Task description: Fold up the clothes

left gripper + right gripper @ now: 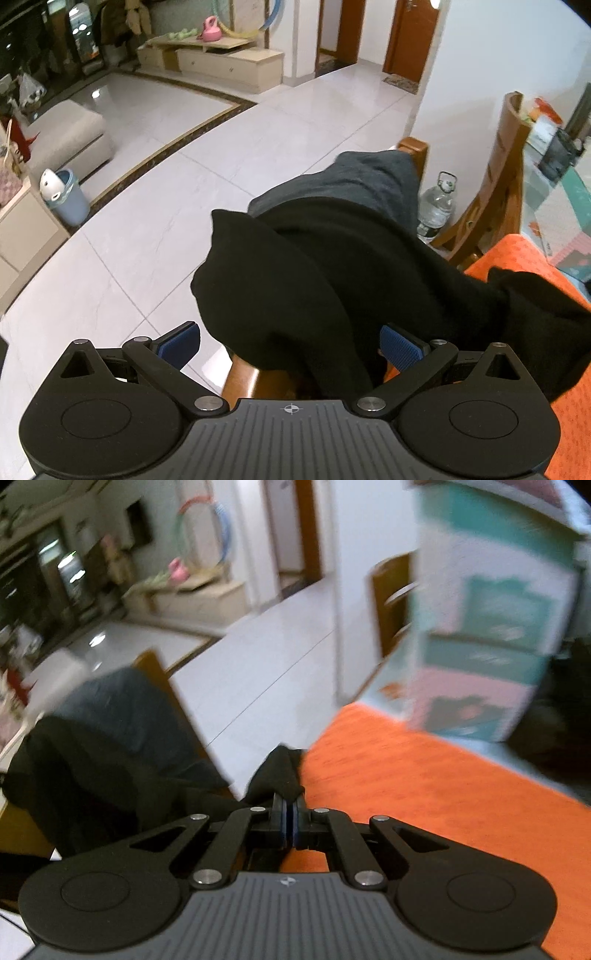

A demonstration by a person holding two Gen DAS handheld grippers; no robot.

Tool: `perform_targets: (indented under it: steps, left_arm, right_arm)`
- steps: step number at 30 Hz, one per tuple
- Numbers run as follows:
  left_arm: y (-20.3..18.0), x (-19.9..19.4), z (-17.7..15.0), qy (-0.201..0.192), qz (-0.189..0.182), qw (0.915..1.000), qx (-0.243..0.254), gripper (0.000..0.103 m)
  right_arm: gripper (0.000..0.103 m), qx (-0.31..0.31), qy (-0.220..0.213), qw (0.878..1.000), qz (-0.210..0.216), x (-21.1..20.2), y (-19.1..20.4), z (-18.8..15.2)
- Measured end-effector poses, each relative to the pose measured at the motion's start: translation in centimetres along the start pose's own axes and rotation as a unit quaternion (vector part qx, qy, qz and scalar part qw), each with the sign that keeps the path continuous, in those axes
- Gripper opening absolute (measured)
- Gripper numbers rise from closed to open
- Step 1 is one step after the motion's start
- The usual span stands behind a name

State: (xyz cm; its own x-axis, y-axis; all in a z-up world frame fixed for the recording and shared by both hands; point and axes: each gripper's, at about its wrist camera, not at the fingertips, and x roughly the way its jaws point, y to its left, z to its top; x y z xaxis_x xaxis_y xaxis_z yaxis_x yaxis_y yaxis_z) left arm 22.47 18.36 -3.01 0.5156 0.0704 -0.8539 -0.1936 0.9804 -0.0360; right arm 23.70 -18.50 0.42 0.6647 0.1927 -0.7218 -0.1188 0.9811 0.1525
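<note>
Your left tongs stand released, blue pads wide apart, and a fold of the black garment bulges in the gap between them; whether it touches either pad cannot be told. Your right tongs are clenched on a bunched corner of the same black garment, which sticks up just past the fingertips.

From the left wrist view, the garment drapes over a wooden chair below the tongs and trails to the right onto the orange tablecloth. Beyond the black cloth, a dark grey garment hangs over the chair back. Just beside it on the floor stands a clear water jug; a second wooden chair sits against the table. Well apart to the left: a blue bin and a beige sofa.

The right wrist view is motion-blurred; orange tablecloth fills the ground ahead.
</note>
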Motion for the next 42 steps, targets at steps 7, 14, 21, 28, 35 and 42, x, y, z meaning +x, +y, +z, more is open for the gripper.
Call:
perform_targets:
  steps: [7, 14, 21, 28, 35, 42]
  left_arm:
    - [-1.8, -2.5, -0.8, -0.02, -0.01, 0.999, 0.038, 0.103]
    - [-3.8, -5.2, -2.0, -0.046, -0.014, 0.9955, 0.081, 0.103]
    - [-4.4, -6.2, -3.0, -0.046, -0.038, 0.9929, 0.103, 0.103]
    - [-4.4, -4.7, -1.4, -0.005, -0.116, 0.992, 0.049, 0.103]
    - [-5.7, 0.3, 0.7, 0.061, -0.166, 0.9832, -0.045, 0.103]
    - [-7.1, 4.7, 1.9, 0.095, -0.152, 0.977, -0.115, 0.103]
  right_arm:
    - [0.003, 0.04, -0.06, 0.996, -0.054, -6.1, -2.9, -1.1]
    - [0.002, 0.056, -0.076, 0.993, -0.073, -8.4, -2.7, -3.5]
    - [0.002, 0.064, -0.078, 0.993, -0.067, -10.0, -2.3, -4.9]
    - [0.002, 0.06, -0.066, 0.994, -0.057, -10.9, -1.1, -6.1]
    - [0.003, 0.069, -0.054, 0.995, -0.052, -10.9, 0.2, -8.0]
    - [0.003, 0.082, -0.039, 0.995, -0.044, -10.8, 0.9, -9.8]
